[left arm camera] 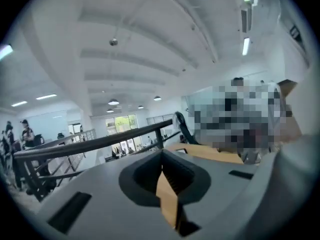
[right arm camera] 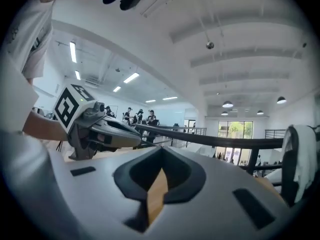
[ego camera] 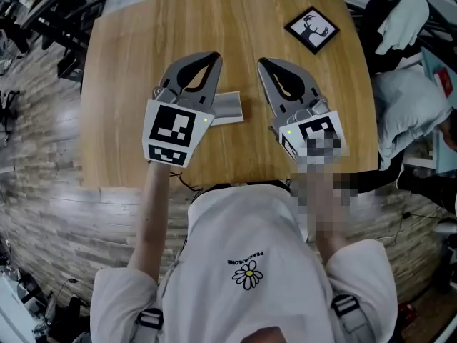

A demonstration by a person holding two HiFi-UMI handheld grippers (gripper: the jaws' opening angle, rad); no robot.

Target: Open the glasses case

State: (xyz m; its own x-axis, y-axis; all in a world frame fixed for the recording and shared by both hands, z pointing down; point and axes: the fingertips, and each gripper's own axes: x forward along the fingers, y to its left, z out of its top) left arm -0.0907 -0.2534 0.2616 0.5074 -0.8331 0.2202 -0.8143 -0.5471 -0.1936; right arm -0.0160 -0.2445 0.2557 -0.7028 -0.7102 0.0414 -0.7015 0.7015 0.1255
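Both tools are held up over the bench (ego camera: 128, 63) and clenched tight on nothing, left tool (ego camera: 213, 57) and right tool (ego camera: 264, 64) side by side. The grey glasses case (ego camera: 228, 107) lies flat on the bench between them, its left end hidden under the left tool

A wooden table (ego camera: 235, 48) with rounded corners stands on a floor (ego camera: 43, 191) of grey-brown planks. Dark metal stands (ego camera: 36, 13) crowd the floor near its far left corner, and white cushions (ego camera: 407, 109) are piled at its right. Overhead is a high white ceiling (left arm camera: 150, 49) with beams. Strip lights (left arm camera: 246, 46) and round lamps (left arm camera: 113, 102) are lit. A dark railing (left arm camera: 100, 143) crosses in front of a bright window (left arm camera: 122, 124) with green outside.
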